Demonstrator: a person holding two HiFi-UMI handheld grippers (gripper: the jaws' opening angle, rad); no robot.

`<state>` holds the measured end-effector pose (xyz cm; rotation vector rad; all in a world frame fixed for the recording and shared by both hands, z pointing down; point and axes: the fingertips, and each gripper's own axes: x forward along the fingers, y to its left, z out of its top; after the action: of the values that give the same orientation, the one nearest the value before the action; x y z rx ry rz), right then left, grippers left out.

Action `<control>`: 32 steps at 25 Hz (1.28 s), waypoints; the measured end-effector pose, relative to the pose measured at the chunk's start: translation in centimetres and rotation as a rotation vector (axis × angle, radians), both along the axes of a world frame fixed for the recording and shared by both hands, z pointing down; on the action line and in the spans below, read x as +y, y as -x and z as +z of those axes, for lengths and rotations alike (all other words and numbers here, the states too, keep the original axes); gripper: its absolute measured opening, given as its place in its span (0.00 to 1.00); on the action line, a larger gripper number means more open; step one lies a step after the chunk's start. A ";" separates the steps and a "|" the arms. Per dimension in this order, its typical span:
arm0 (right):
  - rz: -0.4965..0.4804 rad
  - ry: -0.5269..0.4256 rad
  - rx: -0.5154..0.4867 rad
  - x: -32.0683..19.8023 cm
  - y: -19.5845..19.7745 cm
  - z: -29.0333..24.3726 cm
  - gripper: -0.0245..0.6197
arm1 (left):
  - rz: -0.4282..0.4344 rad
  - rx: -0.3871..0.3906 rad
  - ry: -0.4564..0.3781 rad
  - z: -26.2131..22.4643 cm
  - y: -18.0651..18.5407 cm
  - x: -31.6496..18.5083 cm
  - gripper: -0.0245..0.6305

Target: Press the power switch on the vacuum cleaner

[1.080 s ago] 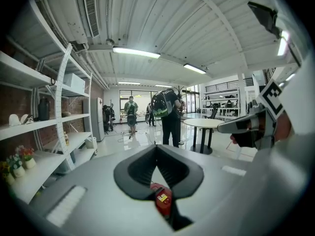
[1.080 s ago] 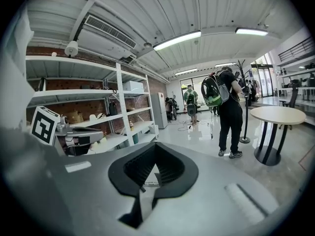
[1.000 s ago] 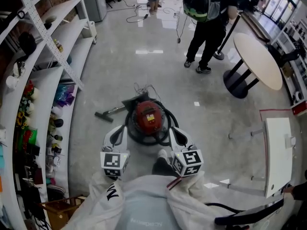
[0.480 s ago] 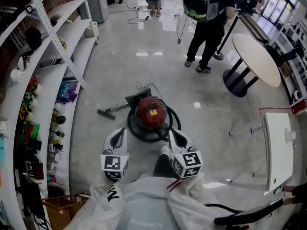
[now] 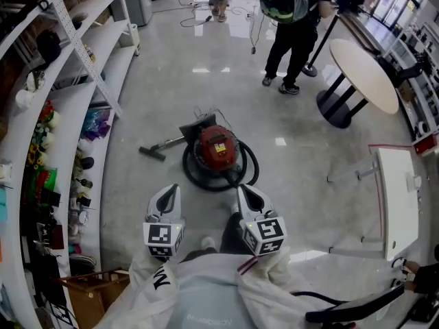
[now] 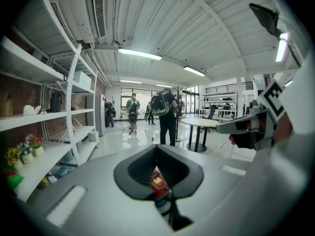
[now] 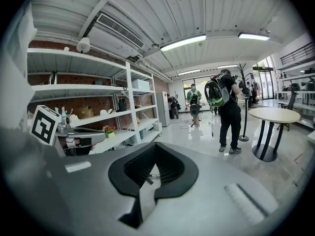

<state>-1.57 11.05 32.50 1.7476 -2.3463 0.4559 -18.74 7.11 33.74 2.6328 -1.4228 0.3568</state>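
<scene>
The red vacuum cleaner [image 5: 218, 149] sits on the grey floor, ringed by its black hose [image 5: 243, 173]. Its wand and floor nozzle [image 5: 152, 151] lie to the left. My left gripper [image 5: 167, 201] and right gripper [image 5: 250, 199] hover side by side, short of the vacuum and above the floor, both shut and holding nothing. In the left gripper view the red vacuum [image 6: 157, 183] shows through the hole between the pads of the left gripper [image 6: 158, 148]. The right gripper [image 7: 155, 146] points at bare floor and a bit of the metal tube [image 7: 147, 179].
White shelving [image 5: 62, 115] full of small items runs along the left. A person with a backpack [image 5: 291, 19] stands beyond the vacuum. A round table [image 5: 363, 74] and a white desk [image 5: 398, 204] stand on the right. A cardboard box [image 5: 89, 293] sits at the lower left.
The vacuum now lies a little farther from my grippers than a second ago. Both grippers keep the same pose and stay shut. The person's shoe has shifted left below them.
</scene>
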 end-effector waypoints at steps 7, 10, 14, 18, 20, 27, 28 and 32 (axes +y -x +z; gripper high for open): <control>0.015 0.032 0.020 2.4 -0.5 -0.1 0.04 | 0.019 0.031 0.025 0.3 -0.7 1.9 0.04; 0.026 0.044 0.020 3.0 -0.9 0.0 0.04 | 0.032 0.035 0.035 0.6 -1.2 2.5 0.04; 0.029 0.057 0.011 3.4 -0.9 0.4 0.04 | 0.032 0.029 0.044 0.8 -1.2 2.8 0.04; 0.024 0.068 -0.001 3.5 -1.4 0.8 0.04 | 0.029 0.025 0.045 0.3 -1.8 2.9 0.04; 0.029 0.068 -0.010 3.4 -2.0 0.8 0.04 | 0.027 0.021 0.041 0.0 -2.4 3.0 0.04; 0.000 0.046 -0.030 2.7 -3.5 0.5 0.04 | -0.002 0.007 0.039 -0.1 -4.2 3.0 0.04; 0.000 0.043 -0.033 2.6 -3.8 0.4 0.04 | -0.003 0.006 0.037 -0.1 -4.6 3.0 0.04; 0.000 0.038 -0.044 2.5 -5.3 0.3 0.04 | 0.000 -0.005 0.028 -0.5 -6.3 3.2 0.04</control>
<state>3.75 13.59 32.84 1.7375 -2.3512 0.5403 -12.42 10.28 33.20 2.6120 -1.4090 0.3813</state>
